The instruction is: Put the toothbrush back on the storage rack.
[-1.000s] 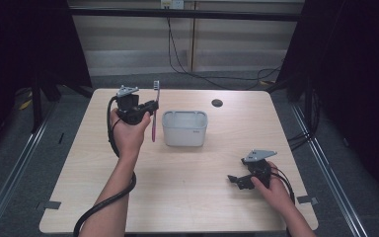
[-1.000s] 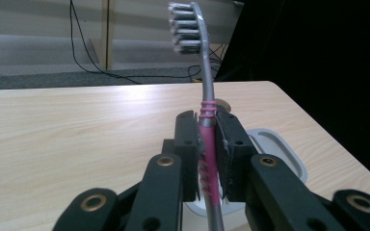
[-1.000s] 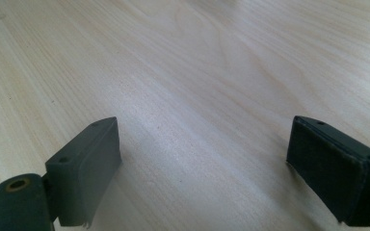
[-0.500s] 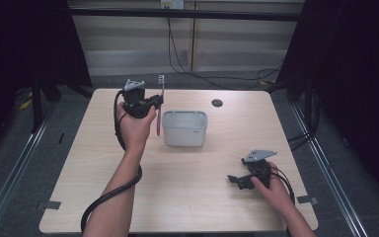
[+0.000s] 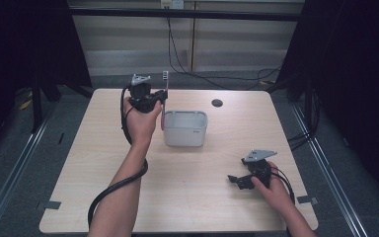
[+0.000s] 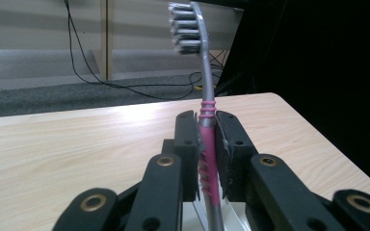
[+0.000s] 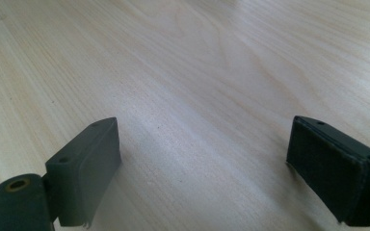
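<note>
**Left arm raised, right hand low**

The left forearm reaches forward, its hand lifting the left gripper [image 5: 150,98] with jaws clamped narrow and level. The right hand rests low, its right gripper [image 5: 236,180] pointing left, jaws spread wide apart.

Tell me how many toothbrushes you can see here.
1. The toothbrush stands upright, bristles up, clamped in the left gripper, just left of the white bin in the high view. More could lie hidden inside the bin.

Pale wooden table [image 5: 187,197] with a grey tub [image 5: 185,129] and small dark disc [image 5: 217,102].
</note>
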Demonstrator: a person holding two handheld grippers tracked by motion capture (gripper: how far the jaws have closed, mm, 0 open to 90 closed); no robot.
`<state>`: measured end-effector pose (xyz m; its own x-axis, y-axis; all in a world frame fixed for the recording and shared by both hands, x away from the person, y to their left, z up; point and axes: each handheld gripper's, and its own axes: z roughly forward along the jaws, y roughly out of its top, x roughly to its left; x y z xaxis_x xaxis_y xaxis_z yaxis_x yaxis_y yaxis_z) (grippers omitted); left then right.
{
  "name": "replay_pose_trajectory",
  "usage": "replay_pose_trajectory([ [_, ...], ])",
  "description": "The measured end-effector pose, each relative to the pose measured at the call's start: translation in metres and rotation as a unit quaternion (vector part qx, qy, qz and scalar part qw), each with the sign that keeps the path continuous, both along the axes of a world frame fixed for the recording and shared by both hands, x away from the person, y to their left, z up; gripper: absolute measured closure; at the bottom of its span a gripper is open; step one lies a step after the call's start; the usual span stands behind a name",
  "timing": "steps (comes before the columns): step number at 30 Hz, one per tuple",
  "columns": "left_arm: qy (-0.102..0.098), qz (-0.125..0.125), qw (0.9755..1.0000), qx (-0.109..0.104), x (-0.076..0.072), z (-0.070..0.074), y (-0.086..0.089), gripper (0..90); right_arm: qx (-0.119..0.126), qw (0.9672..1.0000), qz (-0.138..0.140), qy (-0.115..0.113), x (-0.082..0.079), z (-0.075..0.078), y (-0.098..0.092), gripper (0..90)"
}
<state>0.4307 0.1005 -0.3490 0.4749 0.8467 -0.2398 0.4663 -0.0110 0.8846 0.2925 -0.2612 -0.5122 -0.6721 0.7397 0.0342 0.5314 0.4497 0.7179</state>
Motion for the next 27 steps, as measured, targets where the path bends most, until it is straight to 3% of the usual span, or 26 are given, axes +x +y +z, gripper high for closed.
replay_pose_trajectory([
  [16,-0.004,0.010,0.9999,0.003,0.010,-0.004,-0.003,80.6,0.000,1.0000,0.000,0.000,0.000,0.000,0.000,11.0],
  [27,-0.004,0.019,0.9998,0.010,0.025,-0.014,-0.014,80.6,0.002,1.0000,0.000,0.000,0.000,0.000,0.000,11.0],
])
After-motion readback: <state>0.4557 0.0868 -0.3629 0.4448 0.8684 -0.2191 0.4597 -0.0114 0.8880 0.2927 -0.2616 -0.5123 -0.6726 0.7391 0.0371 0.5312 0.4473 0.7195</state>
